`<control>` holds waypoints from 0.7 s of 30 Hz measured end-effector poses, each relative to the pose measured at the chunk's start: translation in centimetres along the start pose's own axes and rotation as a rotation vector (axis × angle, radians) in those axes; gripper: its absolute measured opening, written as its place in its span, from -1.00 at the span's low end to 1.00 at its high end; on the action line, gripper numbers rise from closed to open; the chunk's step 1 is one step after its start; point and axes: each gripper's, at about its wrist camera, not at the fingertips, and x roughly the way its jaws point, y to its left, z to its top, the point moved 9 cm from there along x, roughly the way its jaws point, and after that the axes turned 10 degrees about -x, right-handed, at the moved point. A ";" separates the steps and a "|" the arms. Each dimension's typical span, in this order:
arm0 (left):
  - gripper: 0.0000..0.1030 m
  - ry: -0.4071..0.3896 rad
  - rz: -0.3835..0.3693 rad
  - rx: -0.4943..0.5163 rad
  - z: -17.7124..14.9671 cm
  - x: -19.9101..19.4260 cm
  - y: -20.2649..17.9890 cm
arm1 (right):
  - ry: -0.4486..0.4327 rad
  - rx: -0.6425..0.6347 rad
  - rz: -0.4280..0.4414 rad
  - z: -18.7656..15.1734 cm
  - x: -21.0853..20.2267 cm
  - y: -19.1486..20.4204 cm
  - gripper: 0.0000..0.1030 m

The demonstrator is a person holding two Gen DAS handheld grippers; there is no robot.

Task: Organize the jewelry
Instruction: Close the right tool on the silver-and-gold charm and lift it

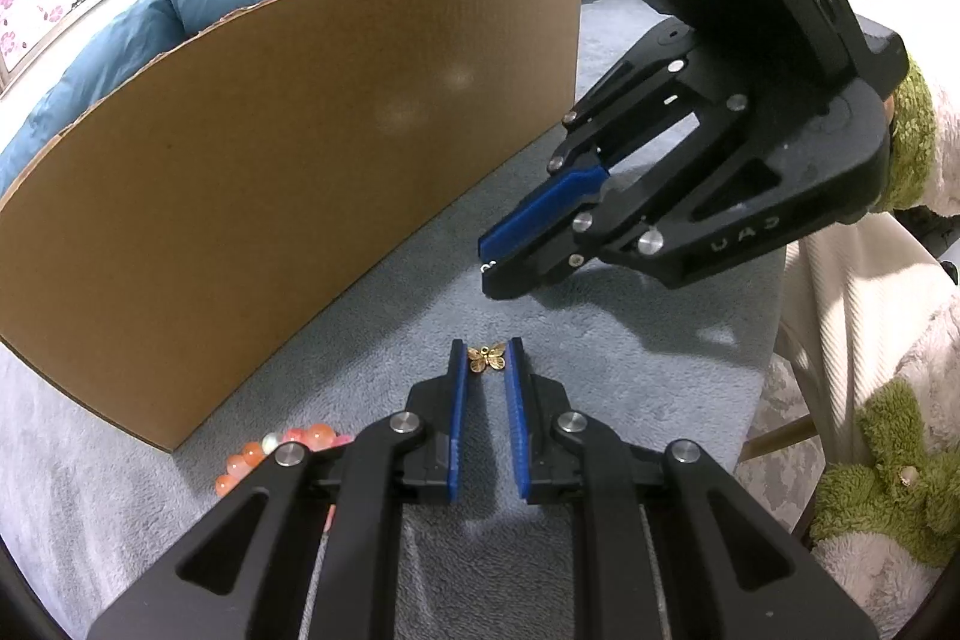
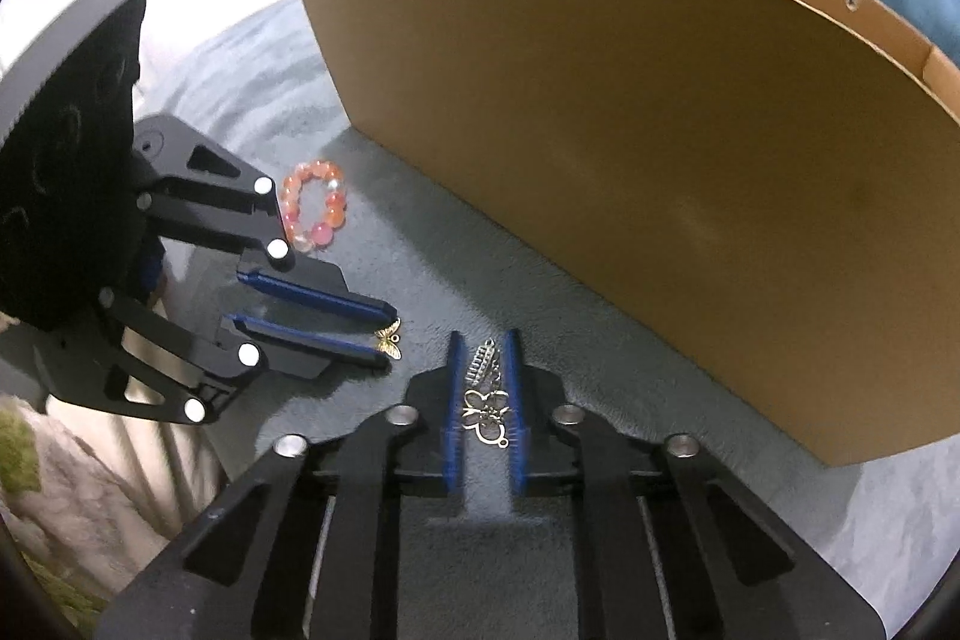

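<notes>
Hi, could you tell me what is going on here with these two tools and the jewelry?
A person is sorting jewelry on a grey cloth beside a cardboard box, with a tool in each hand. The left tool is shut on a small gold butterfly charm. The right tool is shut on a silver flower charm. An orange bead bracelet lies untouched on the cloth behind the left tool.

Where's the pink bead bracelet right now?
The bead bracelet lies on the grey cloth at the left of the right wrist view, just behind the left tool, near the cardboard box's left end.
</notes>
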 end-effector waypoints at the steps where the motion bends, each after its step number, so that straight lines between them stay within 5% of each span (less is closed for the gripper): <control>1: -0.77 -0.001 0.000 -0.002 0.0 0.0 0.0 | 0.001 -0.007 -0.004 0.0 0.0 0.1 -0.94; 21: -0.79 -0.016 0.009 0.012 -0.2 -0.3 -0.3 | -0.162 0.317 0.071 -1.1 -4.8 -5.4 -0.96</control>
